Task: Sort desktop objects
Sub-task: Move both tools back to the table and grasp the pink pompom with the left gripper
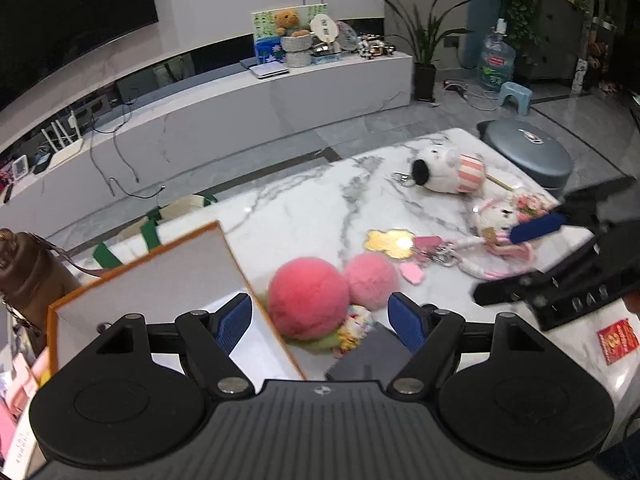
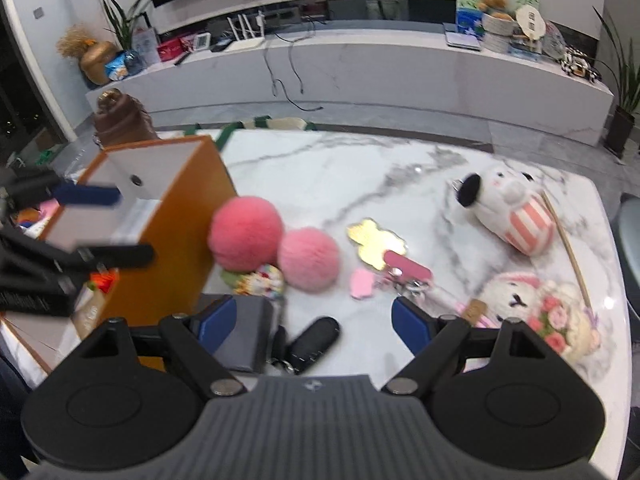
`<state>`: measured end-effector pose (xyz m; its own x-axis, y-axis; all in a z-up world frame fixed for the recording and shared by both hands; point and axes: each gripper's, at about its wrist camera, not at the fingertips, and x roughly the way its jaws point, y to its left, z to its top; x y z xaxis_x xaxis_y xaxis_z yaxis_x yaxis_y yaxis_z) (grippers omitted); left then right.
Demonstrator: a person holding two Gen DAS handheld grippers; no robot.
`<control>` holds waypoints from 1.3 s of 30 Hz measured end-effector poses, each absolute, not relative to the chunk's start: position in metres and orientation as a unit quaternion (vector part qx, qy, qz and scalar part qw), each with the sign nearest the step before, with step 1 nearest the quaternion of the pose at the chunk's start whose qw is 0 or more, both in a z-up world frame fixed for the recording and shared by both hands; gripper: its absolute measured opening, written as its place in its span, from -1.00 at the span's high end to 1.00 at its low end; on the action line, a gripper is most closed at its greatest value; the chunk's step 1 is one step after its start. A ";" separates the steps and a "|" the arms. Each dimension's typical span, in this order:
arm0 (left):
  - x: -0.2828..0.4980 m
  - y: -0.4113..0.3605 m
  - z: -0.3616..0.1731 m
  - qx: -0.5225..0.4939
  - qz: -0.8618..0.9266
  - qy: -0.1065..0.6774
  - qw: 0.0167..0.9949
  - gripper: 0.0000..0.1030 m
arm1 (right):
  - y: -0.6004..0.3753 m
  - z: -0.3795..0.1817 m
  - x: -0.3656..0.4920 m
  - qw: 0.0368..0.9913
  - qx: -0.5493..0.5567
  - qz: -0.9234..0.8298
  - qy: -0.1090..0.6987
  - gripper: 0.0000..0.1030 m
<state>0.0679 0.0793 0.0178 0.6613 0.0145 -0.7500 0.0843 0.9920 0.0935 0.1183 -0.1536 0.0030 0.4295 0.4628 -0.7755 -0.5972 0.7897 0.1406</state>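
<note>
My left gripper (image 1: 322, 320) is open over the near edge of the marble table (image 1: 296, 216). Past its tips lie a large pink pompom (image 1: 306, 298), a smaller one (image 1: 370, 280) and a dark grey wallet (image 1: 368, 356); the orange box (image 1: 140, 280) stands by its left finger. My right gripper (image 2: 314, 320) is open too, above the grey wallet (image 2: 244, 332) and a black key fob (image 2: 314, 342), touching neither. A gold bear charm (image 2: 374, 246), a white dog plush (image 2: 508, 208) and a bunny plush with flowers (image 2: 532, 308) lie to the right.
A brown bag (image 2: 120, 120) stands behind the orange box (image 2: 176, 216). A red packet (image 1: 616, 340) lies near the table's right front edge. A grey round bin (image 1: 528, 152) sits beyond the far right corner. A long white TV cabinet (image 2: 360, 68) runs along the wall.
</note>
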 end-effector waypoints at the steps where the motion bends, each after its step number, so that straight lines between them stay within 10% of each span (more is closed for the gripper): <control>1: 0.072 0.083 0.018 0.062 -0.013 0.415 0.907 -0.72 | -0.155 0.001 0.119 0.842 -0.081 0.312 0.432 -0.66; 11: 0.113 0.110 0.011 0.023 0.006 0.444 0.896 -0.72 | -0.165 -0.013 0.137 0.855 -0.073 0.278 0.432 -0.66; 28: 0.175 0.040 -0.077 0.265 -0.003 0.523 0.810 -0.81 | -0.153 -0.033 0.161 0.851 -0.075 0.268 0.445 -0.66; 39: 0.178 0.028 -0.095 0.280 -0.029 0.548 0.787 -0.51 | -0.164 -0.036 0.166 0.853 -0.065 0.259 0.448 -0.66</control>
<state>0.1782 0.0276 -0.0949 0.3973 0.2608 -0.8798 0.3535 0.8413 0.4090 0.1662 -0.1644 -0.0359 0.4653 0.3833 -0.7978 -0.5003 0.8575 0.1201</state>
